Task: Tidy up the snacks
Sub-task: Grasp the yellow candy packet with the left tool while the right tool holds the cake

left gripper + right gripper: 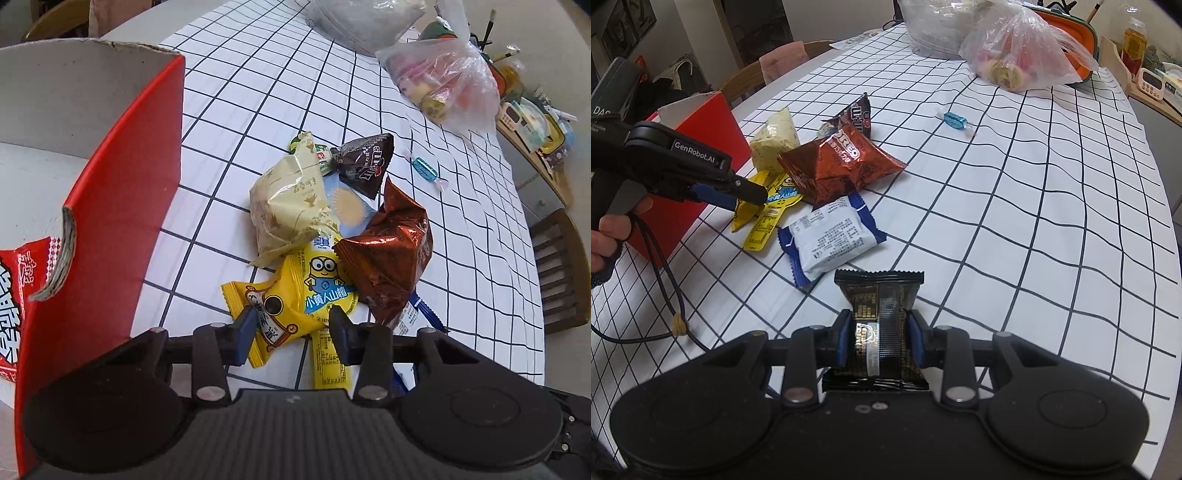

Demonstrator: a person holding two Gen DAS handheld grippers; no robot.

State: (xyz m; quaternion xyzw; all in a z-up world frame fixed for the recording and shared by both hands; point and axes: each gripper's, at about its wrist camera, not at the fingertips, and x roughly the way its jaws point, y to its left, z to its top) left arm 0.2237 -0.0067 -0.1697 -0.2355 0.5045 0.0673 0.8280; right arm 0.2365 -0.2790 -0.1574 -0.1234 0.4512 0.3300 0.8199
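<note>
Evidently right gripper [878,334] around black packet [879,295].

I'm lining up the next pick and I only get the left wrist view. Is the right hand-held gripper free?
Observer: No. The right hand-held gripper is shut on a black snack packet, which sticks out past its fingertips.
Operator: And the blue edge peeking out beside the brown bag, what is it?
Observer: A white-and-blue packet lying flat on the checked tablecloth, printed back up.
Operator: Can you read a brand on that brown bag?
Observer: Yes, it is a brown Oreo bag.
</note>
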